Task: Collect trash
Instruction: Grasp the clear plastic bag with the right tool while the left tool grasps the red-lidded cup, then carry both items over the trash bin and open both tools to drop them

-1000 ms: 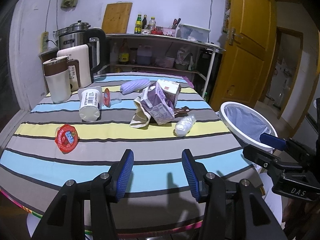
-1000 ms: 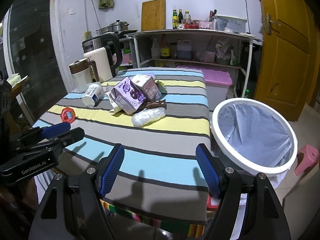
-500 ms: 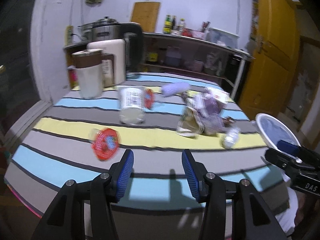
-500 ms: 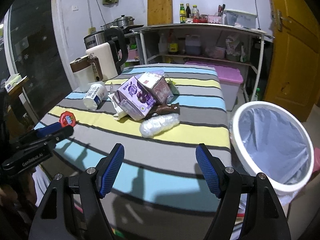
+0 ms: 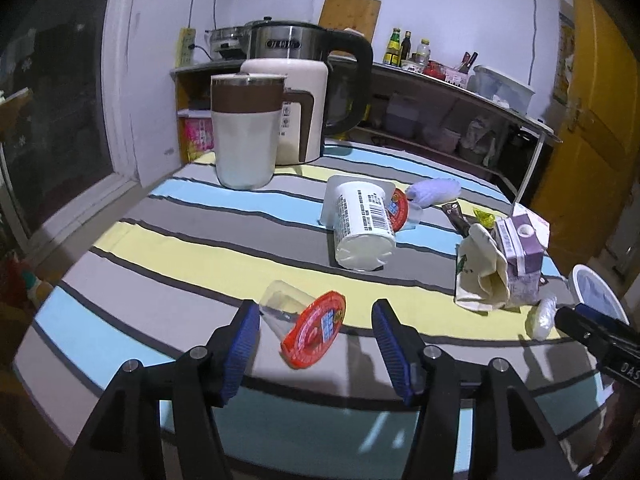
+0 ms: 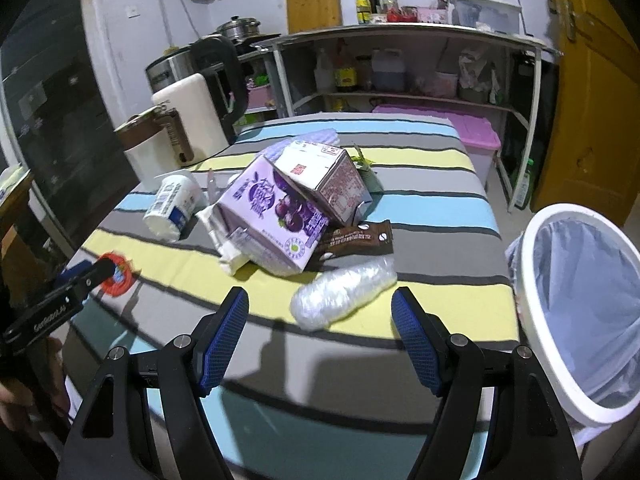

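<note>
My left gripper (image 5: 314, 330) is open, its blue pads either side of a small clear jelly cup with a red foil lid (image 5: 306, 320) lying on the striped tablecloth. My right gripper (image 6: 320, 334) is open, just short of a crumpled clear plastic bottle (image 6: 344, 294). Behind the bottle lie a brown wrapper (image 6: 356, 240), a purple carton (image 6: 272, 216) and a pink-white carton (image 6: 324, 176). A white yogurt tub (image 5: 362, 220) lies on its side. The white-rimmed trash bin with a bag (image 6: 576, 304) stands off the table's right edge.
A white and brown mug (image 5: 244, 132) and a kettle (image 5: 296, 108) stand at the table's far left. A shelf unit (image 6: 404, 64) with bottles is behind the table, with a pink box (image 6: 464, 136) under it. A yellow door (image 6: 596, 80) is at right.
My left gripper swung left and forward until the red-lidded cup sits between its pads. My right gripper moved forward and closer to the clear bottle. Both stayed open.
</note>
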`<state>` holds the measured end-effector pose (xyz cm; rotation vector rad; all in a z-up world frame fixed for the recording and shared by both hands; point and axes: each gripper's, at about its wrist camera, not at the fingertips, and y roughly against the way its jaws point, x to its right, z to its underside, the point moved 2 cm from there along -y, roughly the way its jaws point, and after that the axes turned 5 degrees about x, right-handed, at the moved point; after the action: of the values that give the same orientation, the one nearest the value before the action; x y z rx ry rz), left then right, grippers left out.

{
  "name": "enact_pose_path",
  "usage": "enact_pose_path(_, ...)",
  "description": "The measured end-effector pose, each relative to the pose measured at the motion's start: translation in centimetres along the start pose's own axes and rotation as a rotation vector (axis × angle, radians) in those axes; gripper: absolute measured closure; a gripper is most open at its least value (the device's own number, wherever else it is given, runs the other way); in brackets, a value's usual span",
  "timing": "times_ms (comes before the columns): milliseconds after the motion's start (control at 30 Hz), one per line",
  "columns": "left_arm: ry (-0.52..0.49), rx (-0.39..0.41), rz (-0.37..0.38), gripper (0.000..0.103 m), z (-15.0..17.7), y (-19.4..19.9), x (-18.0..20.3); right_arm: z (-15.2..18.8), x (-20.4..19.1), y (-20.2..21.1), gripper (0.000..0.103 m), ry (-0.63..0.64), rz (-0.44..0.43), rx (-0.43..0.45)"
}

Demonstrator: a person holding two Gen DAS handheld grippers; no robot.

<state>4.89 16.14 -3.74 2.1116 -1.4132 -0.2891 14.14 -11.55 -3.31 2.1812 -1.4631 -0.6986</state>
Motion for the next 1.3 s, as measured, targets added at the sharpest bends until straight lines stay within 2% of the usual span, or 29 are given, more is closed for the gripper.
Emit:
enact_pose_path(433,0.093,-0.088,0.000,0.047,-0.1,-3.6,-0.8,-0.2,1.2,-3.6,0.029,-0.085,0.086,-0.078)
enact_pose_path(467,0.094,-0.086,0.002,0.049,-0.1,-3.5,-0.9,-0.2,1.4,-3.7,0.033,-0.094,0.089,-0.085)
enact_pose_path(600,0.096,-0.077,0.008,0.050,0.0,-3.5,-1.1,-0.1,2.2,-3.4,0.061,-0.122,0.107,-0.080)
enact_pose_path(700,0.090,-0.071,0.011,0.050,0.2,-3.1,-1.0,-0.1,2.8,-3.2,0.071,-0.139,0.115,-0.081)
enact_pose_path(1033,0.069,-0.063,0.029,0.050,1.1,-1.3,-0.1,0.3,3.9,-1.8,0.073,-0.158,0.097,-0.064)
enact_pose_path(1300,0.019,-0.046,0.122,0.050,1.2,0.9,3.1,0.6,4.4,0.5,0.073,-0.166,0.073,-0.035)
